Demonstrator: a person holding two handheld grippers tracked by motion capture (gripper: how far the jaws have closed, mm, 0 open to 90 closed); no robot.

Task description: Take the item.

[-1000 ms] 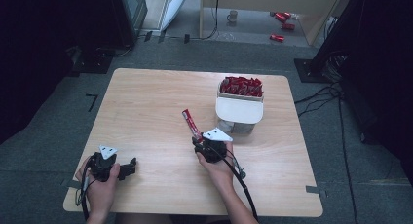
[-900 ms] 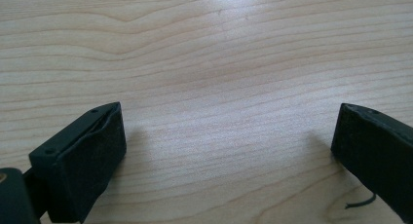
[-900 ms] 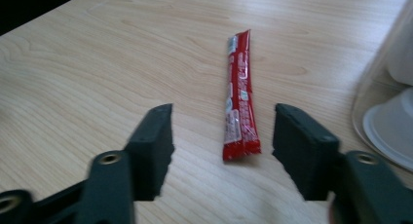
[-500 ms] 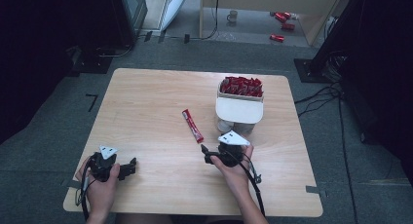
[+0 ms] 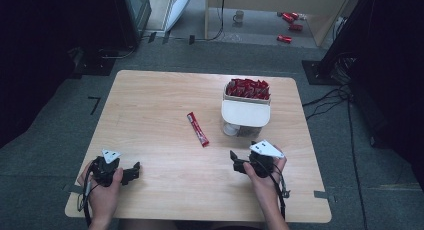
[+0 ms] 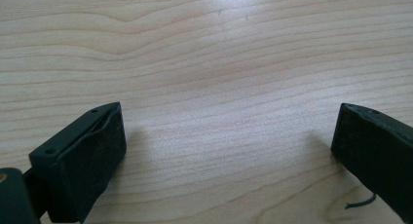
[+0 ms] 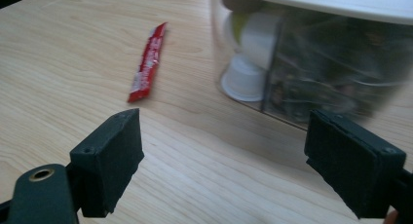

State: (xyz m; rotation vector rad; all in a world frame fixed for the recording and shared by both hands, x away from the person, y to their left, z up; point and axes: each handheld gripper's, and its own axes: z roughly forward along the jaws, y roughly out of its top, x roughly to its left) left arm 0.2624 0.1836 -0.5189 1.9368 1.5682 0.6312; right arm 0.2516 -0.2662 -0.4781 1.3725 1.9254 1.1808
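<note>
Right gripper [image 5: 234, 160] spread wide, nothing pinched | left gripper [image 5: 136, 170] spread too, over bare table [image 5: 150, 105] | red sachet [image 5: 198, 129] lying flat beside white container [image 5: 246, 115]

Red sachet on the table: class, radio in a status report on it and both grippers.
Left gripper open, empty. Right gripper jaws just opened, nothing between them. Red sachet flat on table, beside container. Path clear.

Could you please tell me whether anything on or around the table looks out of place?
One red sachet lies loose and askew on the table, apart from the others packed in the white-topped container. A few red items also lie scattered on the floor beyond the table. Nothing looks spilled or damaged.
</note>
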